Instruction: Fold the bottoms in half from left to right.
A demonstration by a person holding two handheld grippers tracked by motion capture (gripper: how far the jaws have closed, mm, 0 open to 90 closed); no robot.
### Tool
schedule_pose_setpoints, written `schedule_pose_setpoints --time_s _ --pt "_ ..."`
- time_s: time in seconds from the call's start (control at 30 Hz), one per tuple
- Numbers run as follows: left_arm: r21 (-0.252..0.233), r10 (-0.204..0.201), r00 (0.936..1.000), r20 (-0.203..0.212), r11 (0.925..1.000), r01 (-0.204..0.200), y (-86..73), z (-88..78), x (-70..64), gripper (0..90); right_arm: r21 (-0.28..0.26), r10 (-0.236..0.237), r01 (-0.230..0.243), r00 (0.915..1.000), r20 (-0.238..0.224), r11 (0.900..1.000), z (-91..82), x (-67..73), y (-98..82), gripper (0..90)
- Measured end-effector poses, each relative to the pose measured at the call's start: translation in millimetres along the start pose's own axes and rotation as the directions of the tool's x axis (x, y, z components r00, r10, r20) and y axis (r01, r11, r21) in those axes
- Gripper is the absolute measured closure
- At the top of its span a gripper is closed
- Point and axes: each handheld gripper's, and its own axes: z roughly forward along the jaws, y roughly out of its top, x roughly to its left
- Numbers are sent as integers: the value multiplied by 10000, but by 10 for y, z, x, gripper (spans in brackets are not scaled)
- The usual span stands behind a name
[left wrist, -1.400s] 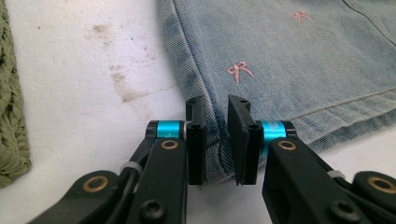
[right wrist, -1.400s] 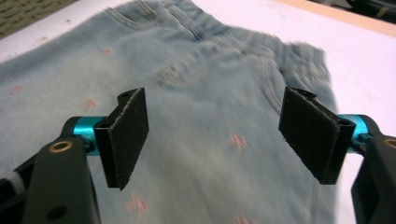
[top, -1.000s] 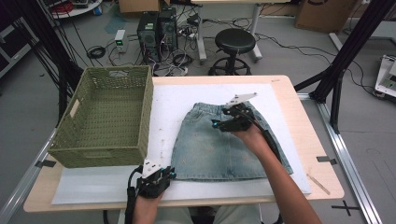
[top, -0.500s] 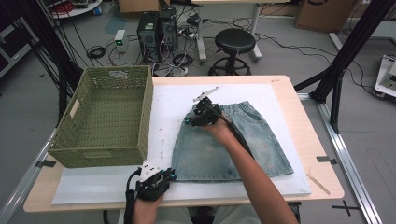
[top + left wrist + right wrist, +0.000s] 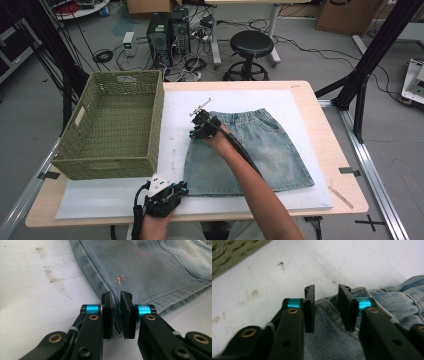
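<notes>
A denim skirt (image 5: 250,150) lies flat on the white mat (image 5: 175,135) covering the desk (image 5: 320,100), waistband toward the far edge, hem toward the person. The left gripper (image 5: 172,191) sits at the skirt's near-left hem corner; in the left gripper view its fingers (image 5: 108,315) are clamped on the side seam, denim pinched between the pads. The right gripper (image 5: 197,129) is at the far-left waistband corner, w/ the person's forearm stretched across the cloth. Its fingers (image 5: 310,312) have just been closing: in the right gripper view the waistband corner (image 5: 329,312) lies between them, but a gap is visible and the pads don't press yet.

Judgement: the step in hand looks like securing the skirt's left edge at both ends, prob. to fold it over or lift it toward the woven basket (image 5: 117,125) standing just left of the mat.

To do it well:
- Finish the right grip before any lift. Bite past the stitched band, not just the lip; thick denim can slip from a shallow pinch.
- Catch both layers, front & back, else only the top one peels up.
- Keep the left hold firm & steady till the right pads seat.
- Raise both corners together, edge taut, so the seam stays straight and the rest doesn't drag or bunch.
- Risk: pulling early w/ the right side loose twists the skirt on the mat.
</notes>
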Motion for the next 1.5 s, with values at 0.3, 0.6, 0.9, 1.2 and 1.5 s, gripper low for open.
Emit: schedule_pose_setpoints --time_s 0.3,0.6,0.9,1.2,1.5 --pt "-294 91 9998 174 9995 -86 83 -36 -20 813 -291 24 -28 9999 -138 9996 -118 -16 20 863" --pt "-941 364 9951 924 9952 -277 381 -69 -171 817 -1212 526 -552 9983 -251 9911 -490 -195 -44 867" --pt "-1356 694 9716 2260 9900 -392 770 93 -492 819 -2111 1197 -1185 9928 -72 9703 -978 -520 -263 868" --pt "-1265 1050 9364 3348 9898 -657 1072 436 -872 819 -2522 1895 -1742 9812 374 9519 -1377 -880 -577 868" --pt "-942 1075 9000 4225 9928 -743 1218 847 -1261 817 -2664 2553 -2261 9635 803 9370 -1607 -1189 -910 869"
